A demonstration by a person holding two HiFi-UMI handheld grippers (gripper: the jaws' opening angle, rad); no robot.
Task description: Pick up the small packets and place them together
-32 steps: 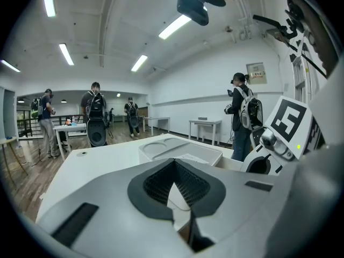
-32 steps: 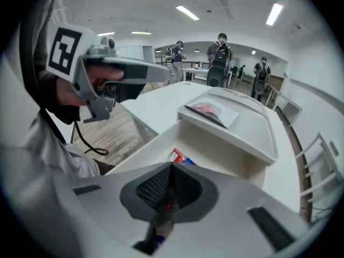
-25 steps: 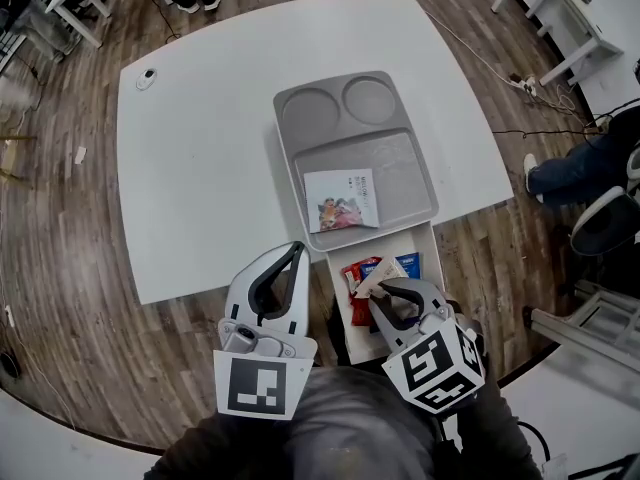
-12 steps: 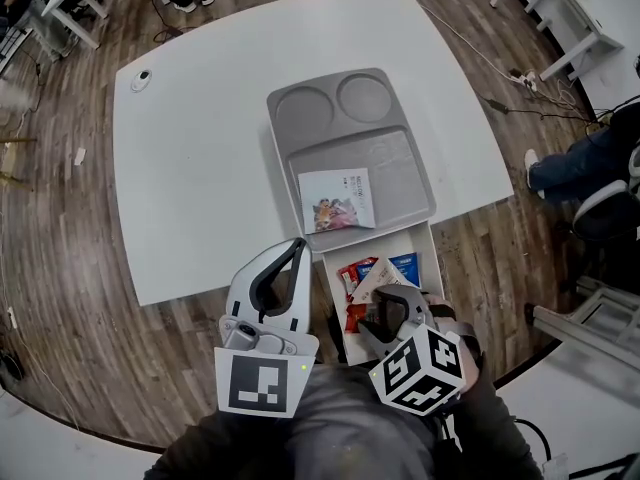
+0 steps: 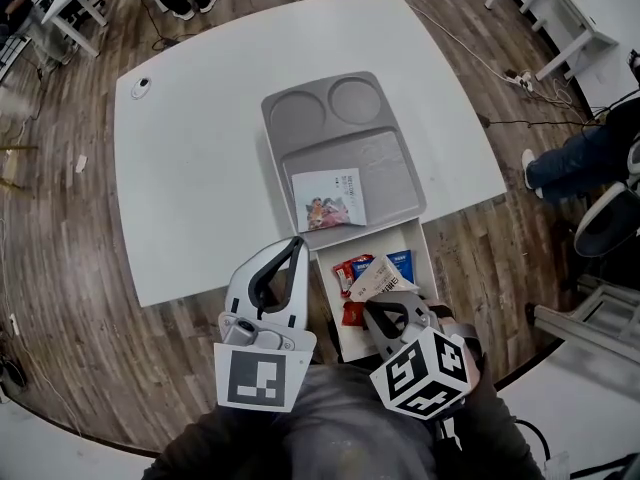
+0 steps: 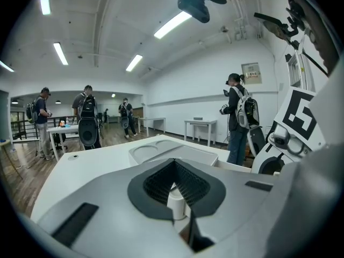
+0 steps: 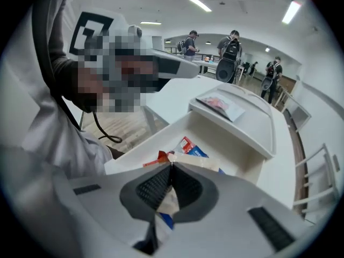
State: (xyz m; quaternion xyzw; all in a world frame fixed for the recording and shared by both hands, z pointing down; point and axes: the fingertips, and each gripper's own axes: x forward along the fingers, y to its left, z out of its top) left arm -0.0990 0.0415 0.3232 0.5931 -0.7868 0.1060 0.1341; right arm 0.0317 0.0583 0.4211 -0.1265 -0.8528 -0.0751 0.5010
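Your right claw (image 7: 171, 165), white moulded plastic with black ribbed pads, is clamped on a cream sachet (image 7: 200, 162) of crinkled, paper-like wrap. Its jaws have just been closing, and the sachet's edge sits pinched between the pads. In the head view the right claw (image 5: 388, 308) lies at lower centre-right, over an open white rectangular box (image 5: 425, 258) directly below the tray in the frame. Beside the cream sachet (image 5: 385, 276), the box holds a glossy red packet (image 5: 352, 273) and a blue packet (image 5: 403, 261), all overlapping.

Your left claw (image 5: 296, 248), of the same build, sits at lower centre-left. The left gripper view shows the left claw (image 6: 173, 162) with pads met and nothing between them.

A grey moulded plastic tray (image 5: 390, 158), with two round wells and one large rectangular bay, rests on the white square table (image 5: 200, 168). A flat white packet (image 5: 330, 198) with a colour picture lies at the bay's lower left.

The right claw's marker cube (image 5: 420, 373) covers the box's lower end in the head view, and only the right gripper view shows the pinch itself. Both gripper views show people (image 6: 86, 120) with backpacks standing far off. The head view catches a leg (image 5: 570, 163) in blue at its right edge.
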